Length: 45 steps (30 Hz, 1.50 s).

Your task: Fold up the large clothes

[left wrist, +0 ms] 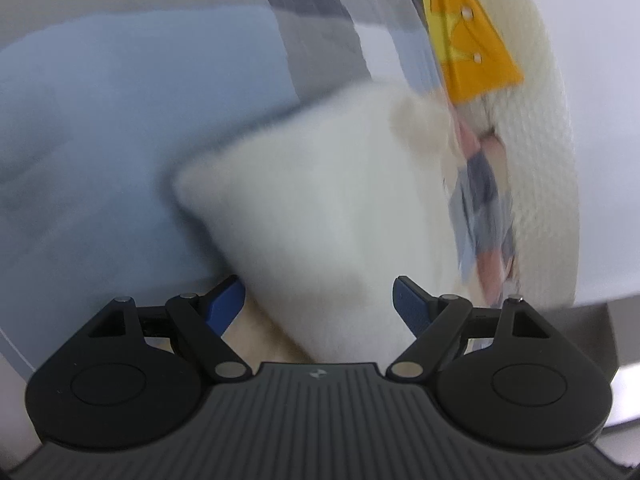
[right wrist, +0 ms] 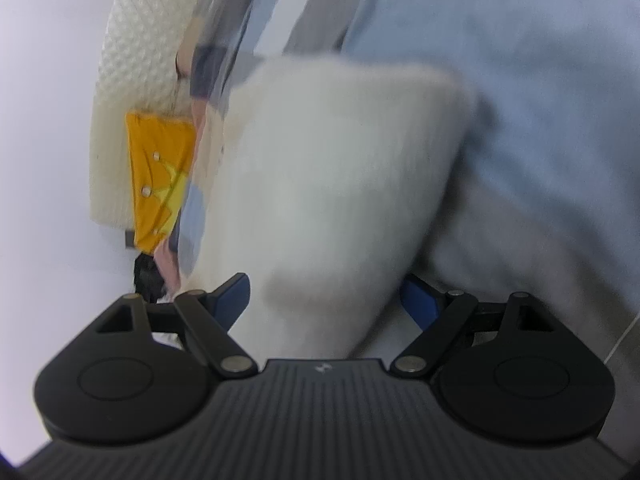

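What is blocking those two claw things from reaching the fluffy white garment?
Nothing visible. The fluffy white garment already lies right in front of the left gripper and the right gripper, whose jaws stand wide on either side of it.

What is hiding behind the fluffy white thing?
Behind the fluffy white garment lie pale blue fabric, a patchwork piece with an orange patch, and a cream knitted textile. Whatever lies directly beneath the white garment is covered.

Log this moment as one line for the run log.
left claw: open, white fluffy garment between fingers | right claw: open, same garment | folded stack beside | blurred
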### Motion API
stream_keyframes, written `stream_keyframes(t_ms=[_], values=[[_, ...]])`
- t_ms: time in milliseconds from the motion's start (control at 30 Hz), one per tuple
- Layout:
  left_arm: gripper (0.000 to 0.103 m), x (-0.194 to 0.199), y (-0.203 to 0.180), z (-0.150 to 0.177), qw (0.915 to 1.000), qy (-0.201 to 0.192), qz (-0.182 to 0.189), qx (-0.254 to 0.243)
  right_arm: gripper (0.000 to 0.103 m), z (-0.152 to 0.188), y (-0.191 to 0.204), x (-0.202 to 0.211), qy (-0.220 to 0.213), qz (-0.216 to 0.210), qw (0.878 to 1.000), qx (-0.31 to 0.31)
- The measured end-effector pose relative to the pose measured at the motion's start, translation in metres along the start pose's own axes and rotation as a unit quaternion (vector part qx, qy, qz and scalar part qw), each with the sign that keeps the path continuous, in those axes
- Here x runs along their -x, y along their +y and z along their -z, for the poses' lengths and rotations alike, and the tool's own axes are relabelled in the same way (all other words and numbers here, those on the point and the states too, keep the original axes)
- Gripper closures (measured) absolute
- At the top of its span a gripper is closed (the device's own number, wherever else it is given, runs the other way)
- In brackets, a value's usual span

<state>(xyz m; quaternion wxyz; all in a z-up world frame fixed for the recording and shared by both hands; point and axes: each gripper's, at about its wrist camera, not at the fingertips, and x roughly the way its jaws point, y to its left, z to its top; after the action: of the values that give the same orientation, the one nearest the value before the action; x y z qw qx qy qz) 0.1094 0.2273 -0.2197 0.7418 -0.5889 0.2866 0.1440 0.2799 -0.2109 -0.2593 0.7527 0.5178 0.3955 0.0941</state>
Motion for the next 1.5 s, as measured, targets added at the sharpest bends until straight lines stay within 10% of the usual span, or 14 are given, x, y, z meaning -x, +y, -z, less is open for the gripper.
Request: stream_keyframes(t_ms=[267,700,1500], values=[[0.024,-0.02,-0.002,0.006,0.9993,0.029,-0.003,-0.022,0.024,-0.002,-0.001,-0.005,-0.01,0.019,1.0,0.022],[0.072,-0.009,-0.025,0.011,0.9945,-0.038,-0.01,-0.098,0.06,-0.01,0.014,0.004,-0.037,0.019,0.997,0.068],[0.077,0.186,-0.061,0.096,0.9816,-0.069,0.007,-0.178,0.068,0.013,0.053,0.145,-0.063,-0.055,0.987,0.139]])
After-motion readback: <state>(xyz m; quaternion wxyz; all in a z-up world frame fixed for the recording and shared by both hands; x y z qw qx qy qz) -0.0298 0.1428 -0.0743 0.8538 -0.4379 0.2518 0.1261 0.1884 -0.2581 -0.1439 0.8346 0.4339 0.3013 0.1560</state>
